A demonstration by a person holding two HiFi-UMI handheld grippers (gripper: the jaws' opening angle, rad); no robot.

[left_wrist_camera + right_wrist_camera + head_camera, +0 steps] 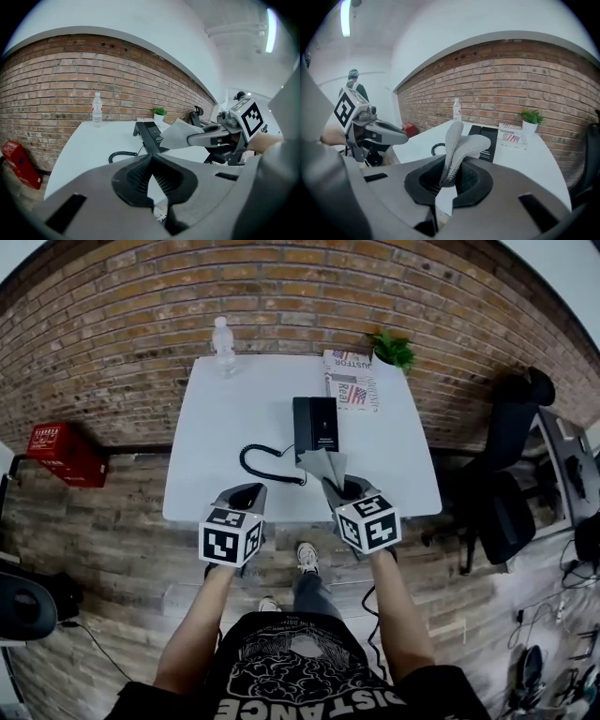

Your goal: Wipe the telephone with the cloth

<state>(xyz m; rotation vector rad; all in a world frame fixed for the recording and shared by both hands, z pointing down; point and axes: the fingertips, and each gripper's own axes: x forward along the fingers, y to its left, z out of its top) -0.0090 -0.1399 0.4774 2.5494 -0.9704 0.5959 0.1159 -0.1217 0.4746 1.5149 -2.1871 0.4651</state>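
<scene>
The black telephone (315, 425) lies on the white table (216, 427), its coiled cord (267, 465) trailing toward me. My right gripper (349, 488) is shut on a grey cloth (323, 465), which hangs just in front of the phone's near end. In the right gripper view the cloth (459, 145) stands up out of the jaws, with the telephone (490, 151) behind it. My left gripper (246, 495) hovers over the table's near edge, left of the cord, shut and empty. The left gripper view shows the telephone (151, 133) and the cloth (176, 135) to the right.
A water bottle (223, 345) stands at the table's far left. A magazine (351, 379) and a small potted plant (394, 350) sit at the far right, against the brick wall. A red crate (64, 453) is on the floor at left, and a black office chair (511, 474) at right.
</scene>
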